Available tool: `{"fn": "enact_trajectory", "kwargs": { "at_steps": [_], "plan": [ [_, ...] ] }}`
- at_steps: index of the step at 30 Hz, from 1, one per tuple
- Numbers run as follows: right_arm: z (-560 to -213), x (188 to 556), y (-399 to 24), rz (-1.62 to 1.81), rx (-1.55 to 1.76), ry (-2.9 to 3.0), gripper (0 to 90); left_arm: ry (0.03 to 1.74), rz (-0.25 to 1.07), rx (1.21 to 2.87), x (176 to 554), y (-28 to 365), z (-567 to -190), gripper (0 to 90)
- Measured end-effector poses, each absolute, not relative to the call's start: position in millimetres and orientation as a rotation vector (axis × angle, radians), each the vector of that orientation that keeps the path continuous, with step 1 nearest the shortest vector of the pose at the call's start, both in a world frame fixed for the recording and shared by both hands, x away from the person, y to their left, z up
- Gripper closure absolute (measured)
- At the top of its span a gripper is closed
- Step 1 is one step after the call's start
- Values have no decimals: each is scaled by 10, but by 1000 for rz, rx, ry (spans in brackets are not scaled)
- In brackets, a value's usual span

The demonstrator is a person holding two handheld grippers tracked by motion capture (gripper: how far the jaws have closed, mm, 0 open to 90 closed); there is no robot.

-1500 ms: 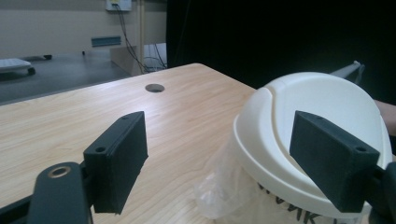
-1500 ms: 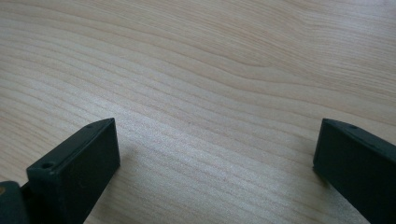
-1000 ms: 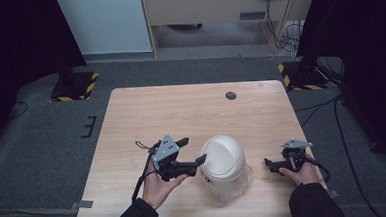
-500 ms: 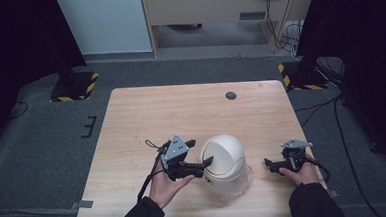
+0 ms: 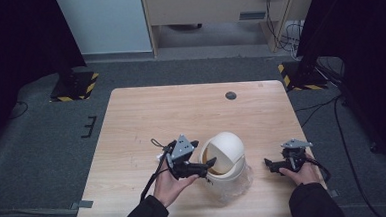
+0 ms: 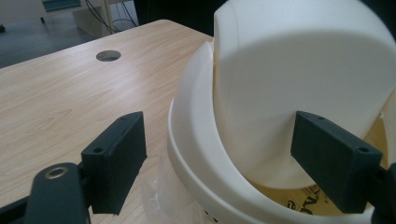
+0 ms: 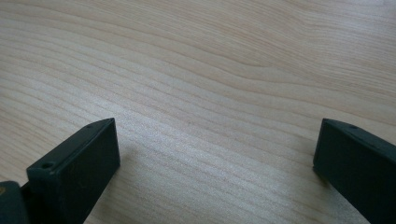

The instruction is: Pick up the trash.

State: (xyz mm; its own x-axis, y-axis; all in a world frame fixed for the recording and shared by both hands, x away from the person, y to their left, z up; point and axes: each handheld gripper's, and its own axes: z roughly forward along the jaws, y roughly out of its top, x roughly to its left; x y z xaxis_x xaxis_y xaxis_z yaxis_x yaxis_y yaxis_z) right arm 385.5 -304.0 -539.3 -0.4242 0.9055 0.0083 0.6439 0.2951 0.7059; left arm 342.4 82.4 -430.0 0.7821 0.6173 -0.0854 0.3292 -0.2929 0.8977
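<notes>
Wood-grain table (image 5: 146,121) fills the middle of the high view, and a small white bin with a domed swing lid (image 5: 224,154) stands on it in the lower centre of the frame, a clear plastic liner (image 5: 235,189) bunched out around its base. Left gripper (image 5: 204,165) sits just left of the bin, lower centre-left of the frame, held in the person's left hand (image 5: 170,185), its tips reaching to the lid's opening. In the left gripper view the two black jaws stand wide apart, nothing pinched between them; the tilted lid flap (image 6: 299,88) rises in the gap, occupying the centre and right of that frame, and the right-hand jaw lies over the flap's lower edge, though I cannot tell whether it touches. Under the flap a sliver of yellowish-brown interior shows at the lower right. A round dark hole (image 6: 108,56) in the tabletop shows at the upper left of that view

Right gripper (image 5: 271,163) rests low at the lower right of the high view, well apart from the bin, held in the right hand (image 5: 299,173). In the right gripper view its jaws are spread wide over bare wood, gripping nothing
</notes>
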Motion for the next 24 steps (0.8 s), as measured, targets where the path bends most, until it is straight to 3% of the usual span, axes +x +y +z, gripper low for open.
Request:
{"fn": "enact_trajectory", "kwargs": {
  "at_steps": [24],
  "plan": [
    [-5393,3855,-3041,906,1389,2176,7,718,338,1955,3464,720,-4346,176]
  ]
}}
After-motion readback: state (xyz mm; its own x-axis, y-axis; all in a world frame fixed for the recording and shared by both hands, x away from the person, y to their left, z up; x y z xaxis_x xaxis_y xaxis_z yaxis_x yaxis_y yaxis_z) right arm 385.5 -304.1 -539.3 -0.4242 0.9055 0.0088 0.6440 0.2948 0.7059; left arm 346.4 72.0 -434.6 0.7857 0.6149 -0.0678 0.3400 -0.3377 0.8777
